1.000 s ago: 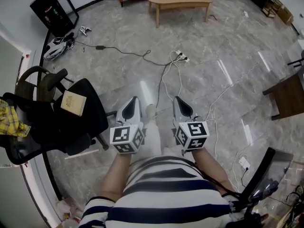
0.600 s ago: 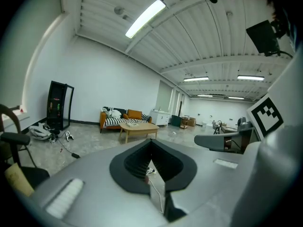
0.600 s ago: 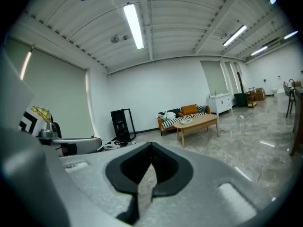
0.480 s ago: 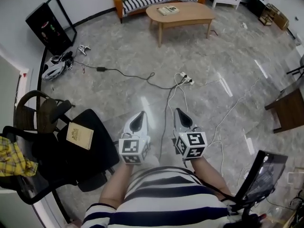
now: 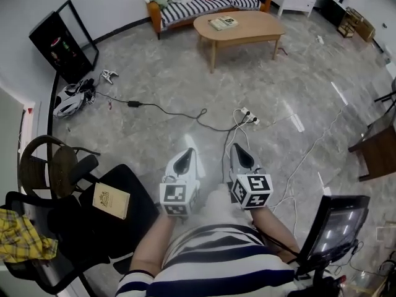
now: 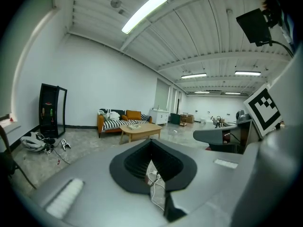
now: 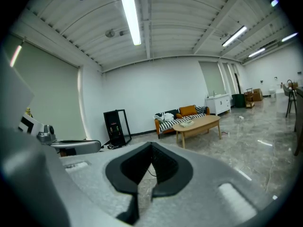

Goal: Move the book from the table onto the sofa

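A book [image 5: 224, 23] lies on the oval wooden coffee table [image 5: 253, 28] far ahead, also seen as the book [image 6: 133, 126] and the book [image 7: 186, 123] in the two gripper views. Behind it stands the orange sofa [image 5: 210, 4] with striped cushions, and the sofa [image 7: 180, 115] shows against the white wall. My left gripper [image 5: 185, 159] and right gripper [image 5: 242, 156] are held side by side in front of the person's striped shirt, both shut and empty, pointing toward the table across the floor.
A black office chair [image 5: 68, 228] with a tan book [image 5: 111, 200] on its seat stands at the left. Cables and a power strip [image 5: 250, 115] lie on the grey floor ahead. A black cabinet [image 5: 64, 42] stands by the left wall. A dark table [image 5: 378, 147] is at the right.
The whole view has moved forward: the coffee table and sofa have come further into view, and the office chair has slid back at the left. Both grippers stay shut.
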`<state>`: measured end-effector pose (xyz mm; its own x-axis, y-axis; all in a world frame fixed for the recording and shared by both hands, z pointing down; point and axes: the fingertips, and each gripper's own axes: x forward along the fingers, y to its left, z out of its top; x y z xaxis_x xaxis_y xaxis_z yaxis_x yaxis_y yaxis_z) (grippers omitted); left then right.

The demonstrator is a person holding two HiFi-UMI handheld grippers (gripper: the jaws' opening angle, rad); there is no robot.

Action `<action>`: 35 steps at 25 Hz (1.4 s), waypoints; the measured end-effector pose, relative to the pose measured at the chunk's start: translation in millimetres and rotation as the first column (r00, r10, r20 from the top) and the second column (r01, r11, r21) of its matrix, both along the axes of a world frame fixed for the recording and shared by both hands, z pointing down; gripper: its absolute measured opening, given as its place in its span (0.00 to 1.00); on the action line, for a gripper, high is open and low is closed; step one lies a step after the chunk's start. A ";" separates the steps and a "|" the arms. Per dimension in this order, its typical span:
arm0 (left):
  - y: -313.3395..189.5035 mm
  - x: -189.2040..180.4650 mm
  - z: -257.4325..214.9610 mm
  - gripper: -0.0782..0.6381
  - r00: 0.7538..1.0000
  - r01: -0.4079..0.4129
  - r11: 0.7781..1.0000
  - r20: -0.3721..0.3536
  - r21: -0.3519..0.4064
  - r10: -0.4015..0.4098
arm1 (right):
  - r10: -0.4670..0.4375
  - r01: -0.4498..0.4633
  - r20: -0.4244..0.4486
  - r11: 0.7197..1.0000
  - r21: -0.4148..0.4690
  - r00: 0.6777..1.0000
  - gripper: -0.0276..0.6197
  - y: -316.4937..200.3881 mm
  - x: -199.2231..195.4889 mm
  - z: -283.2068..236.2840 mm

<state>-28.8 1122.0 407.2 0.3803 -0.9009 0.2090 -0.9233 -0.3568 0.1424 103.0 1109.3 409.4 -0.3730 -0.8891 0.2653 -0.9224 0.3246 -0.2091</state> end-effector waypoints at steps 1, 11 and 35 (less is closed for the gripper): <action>-8.9 -2.2 -1.1 0.11 1.000 0.003 1.000 0.004 0.000 -0.003 | 0.002 -0.002 0.002 1.000 -0.004 1.000 0.04 -10.7 -1.5 1.0; -122.4 -9.9 -3.0 0.11 0.999 0.040 0.999 -0.007 0.000 -0.040 | -0.054 0.055 -0.020 0.998 0.028 0.998 0.04 -137.4 -17.8 -9.3; -261.3 19.7 -0.9 0.11 0.999 0.050 0.999 -0.002 -0.011 -0.050 | -0.073 0.073 -0.035 0.997 0.010 0.997 0.04 -267.6 13.5 1.4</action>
